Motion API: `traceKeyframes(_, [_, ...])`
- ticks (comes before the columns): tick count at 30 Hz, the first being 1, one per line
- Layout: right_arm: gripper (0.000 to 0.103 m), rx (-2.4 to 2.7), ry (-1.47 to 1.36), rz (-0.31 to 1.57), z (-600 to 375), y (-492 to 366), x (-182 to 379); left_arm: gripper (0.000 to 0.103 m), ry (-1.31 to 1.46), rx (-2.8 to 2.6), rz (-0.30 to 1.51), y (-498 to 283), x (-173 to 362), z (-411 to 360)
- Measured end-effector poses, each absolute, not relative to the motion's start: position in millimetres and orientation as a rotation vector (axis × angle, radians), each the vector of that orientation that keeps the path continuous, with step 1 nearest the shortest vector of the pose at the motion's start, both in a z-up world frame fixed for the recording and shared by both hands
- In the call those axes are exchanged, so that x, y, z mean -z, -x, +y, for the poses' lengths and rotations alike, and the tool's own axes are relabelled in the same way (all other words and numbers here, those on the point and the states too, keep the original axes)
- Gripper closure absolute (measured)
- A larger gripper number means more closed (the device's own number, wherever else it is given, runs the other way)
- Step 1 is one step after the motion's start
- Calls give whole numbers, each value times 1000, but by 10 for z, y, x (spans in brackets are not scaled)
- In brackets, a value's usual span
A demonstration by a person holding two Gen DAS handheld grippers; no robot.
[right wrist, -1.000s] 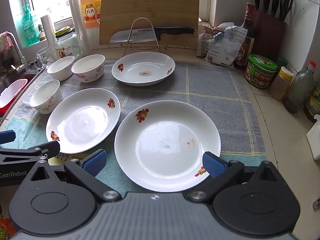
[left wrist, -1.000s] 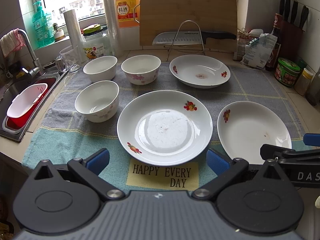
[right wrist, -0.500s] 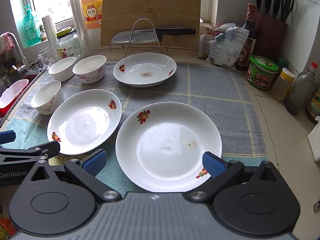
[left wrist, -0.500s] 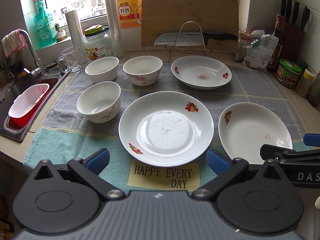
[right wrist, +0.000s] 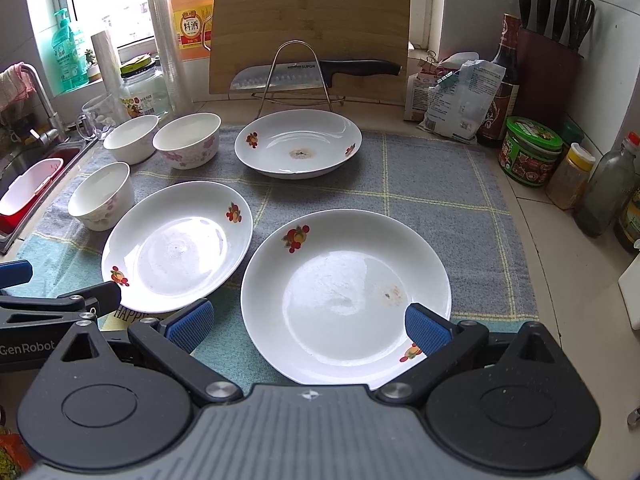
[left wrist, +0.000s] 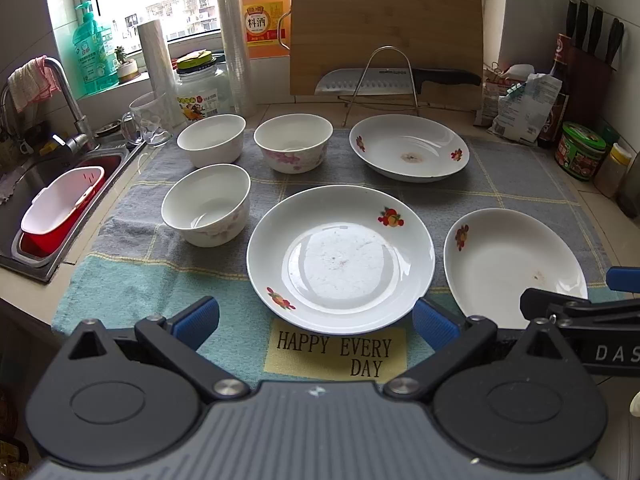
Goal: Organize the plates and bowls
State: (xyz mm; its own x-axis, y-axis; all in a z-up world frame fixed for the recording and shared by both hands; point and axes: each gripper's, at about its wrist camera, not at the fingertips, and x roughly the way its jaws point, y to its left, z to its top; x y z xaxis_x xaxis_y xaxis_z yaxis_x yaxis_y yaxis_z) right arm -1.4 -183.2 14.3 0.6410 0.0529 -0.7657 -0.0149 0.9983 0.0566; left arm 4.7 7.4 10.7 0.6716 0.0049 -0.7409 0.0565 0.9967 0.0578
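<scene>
Three white plates with fruit prints lie on a checked cloth: a middle plate [left wrist: 340, 258] [right wrist: 178, 248], a near right plate [left wrist: 514, 264] [right wrist: 346, 296] and a far plate [left wrist: 408, 146] [right wrist: 298, 144]. Three white bowls stand to the left: a near bowl [left wrist: 206, 204] [right wrist: 100, 196], a far left bowl [left wrist: 211, 140] [right wrist: 131, 138] and a flowered bowl [left wrist: 293, 142] [right wrist: 187, 146]. My left gripper [left wrist: 316, 318] is open, just short of the middle plate's near rim. My right gripper [right wrist: 308, 322] is open, its fingers over the near part of the right plate.
A sink [left wrist: 52, 200] with a red and white basin lies at the left. Behind the dishes stand a cutting board [left wrist: 384, 32], a knife on a wire rack [left wrist: 396, 80], bottles and a glass mug [left wrist: 150, 120]. Jars and a knife block [right wrist: 548, 76] line the right wall.
Both views have crept slightly forward and lower toward the plates. No dish has moved, and both grippers stay open.
</scene>
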Motion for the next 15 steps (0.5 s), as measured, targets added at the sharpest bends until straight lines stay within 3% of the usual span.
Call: traceKeyframes(15, [0, -36, -44, 868, -1819, 36, -163, 1, -77, 33, 833, -46, -121, 90])
